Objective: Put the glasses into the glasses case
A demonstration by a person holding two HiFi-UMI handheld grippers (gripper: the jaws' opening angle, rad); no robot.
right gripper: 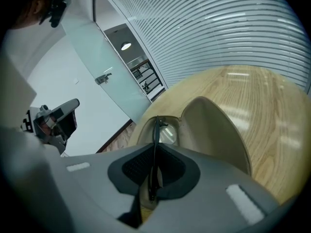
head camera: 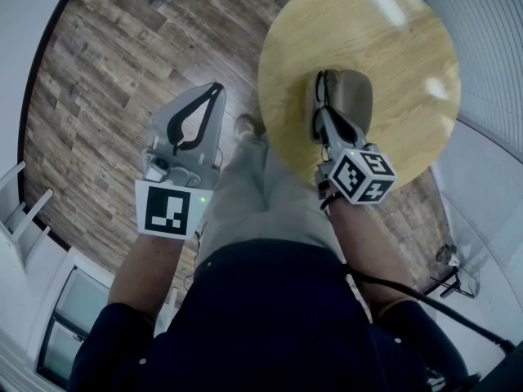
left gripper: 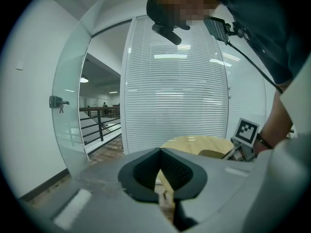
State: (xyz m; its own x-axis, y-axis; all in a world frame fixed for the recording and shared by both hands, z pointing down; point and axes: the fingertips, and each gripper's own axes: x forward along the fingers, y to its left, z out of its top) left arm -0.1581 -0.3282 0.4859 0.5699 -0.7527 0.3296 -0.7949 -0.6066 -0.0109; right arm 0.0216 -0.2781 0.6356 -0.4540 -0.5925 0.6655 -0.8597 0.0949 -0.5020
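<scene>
On the round wooden table (head camera: 409, 39) lies an open beige glasses case (head camera: 357, 96). My right gripper (head camera: 322, 80) reaches over the case's left edge, shut on the thin black temple of the glasses (right gripper: 167, 134). In the right gripper view the glasses' lens and frame hang just past the fingertips, at the near end of the case (right gripper: 214, 130), and my right gripper (right gripper: 156, 148) clamps the temple edge-on. My left gripper (head camera: 216, 88) hangs off the table over the floor, shut with nothing in it. In the left gripper view its pads (left gripper: 160, 152) meet and the table (left gripper: 194, 142) lies beyond.
Wood-plank floor (head camera: 106, 80) lies left of the table. A wall of white blinds (left gripper: 175, 81) and a glass door (left gripper: 68, 106) stand behind the table. My legs (head camera: 253, 194) are between the two grippers, close to the table's near edge.
</scene>
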